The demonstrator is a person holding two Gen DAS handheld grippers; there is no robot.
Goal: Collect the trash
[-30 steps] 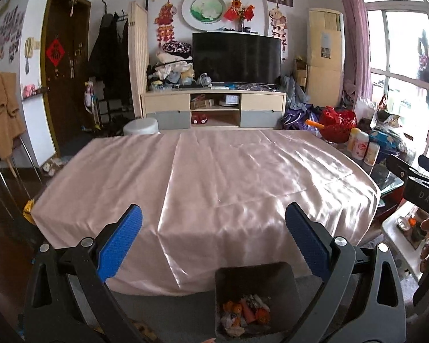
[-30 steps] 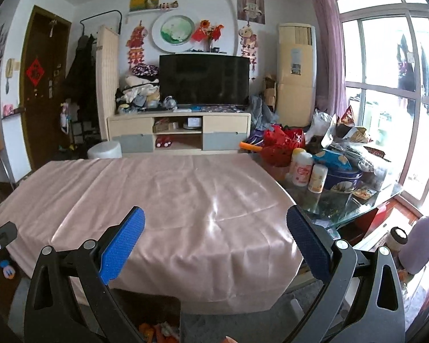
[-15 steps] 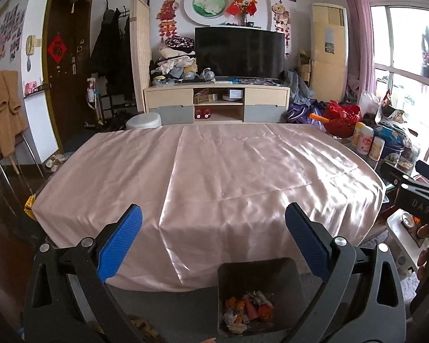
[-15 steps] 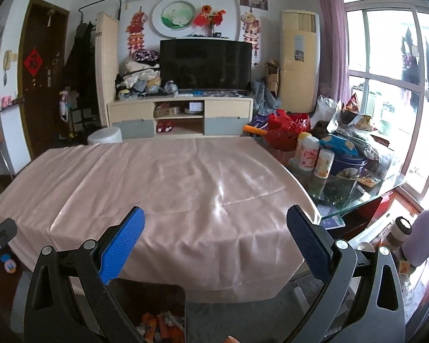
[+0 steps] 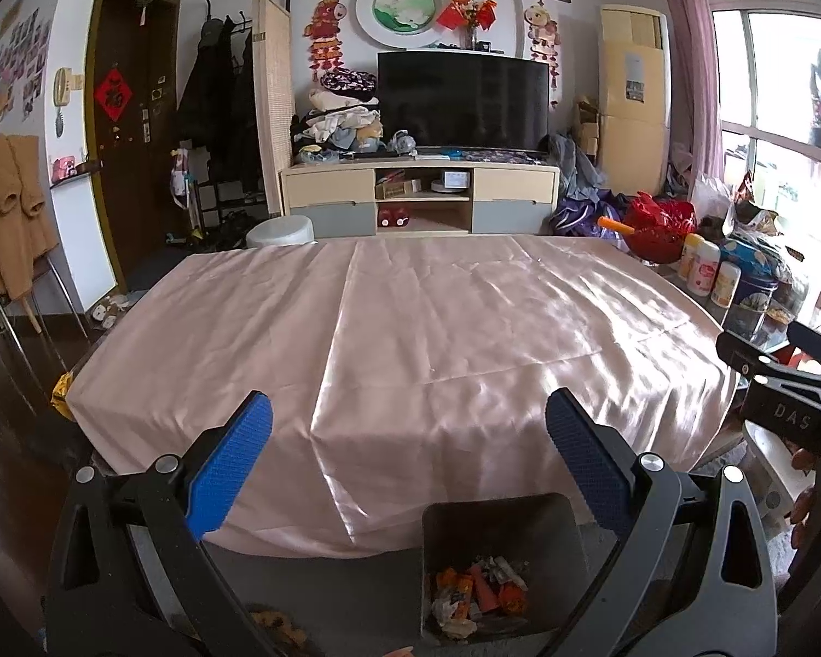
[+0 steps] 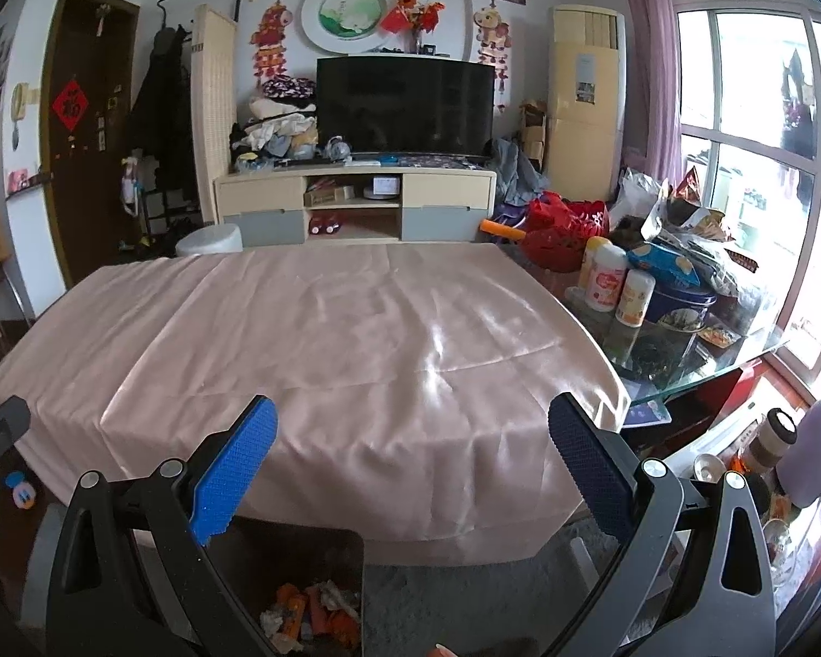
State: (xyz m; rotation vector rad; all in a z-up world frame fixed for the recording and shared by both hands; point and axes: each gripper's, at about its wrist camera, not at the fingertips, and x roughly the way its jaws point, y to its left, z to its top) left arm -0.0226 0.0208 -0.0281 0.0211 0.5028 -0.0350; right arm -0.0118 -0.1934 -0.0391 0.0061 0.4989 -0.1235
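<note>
A dark grey bin (image 5: 553,525) stands on the floor in front of the table, with orange and white wrappers (image 5: 479,594) inside. It also shows in the right wrist view (image 6: 323,553), with the wrappers (image 6: 314,616) in it. My left gripper (image 5: 409,457) is open and empty, held above and behind the bin. My right gripper (image 6: 412,460) is open and empty, to the right of the bin. The right gripper's body shows at the right edge of the left wrist view (image 5: 788,383).
A table under a pink satin cloth (image 5: 410,328) fills the middle. Its glass right end (image 6: 684,361) holds bottles, tins and bags. A TV cabinet (image 5: 418,197) stands behind. A thermos (image 6: 766,441) and clutter sit on the floor at right.
Both grippers have drawn back and risen a little; the table looks farther off and more of the bin shows. Both stay open.
</note>
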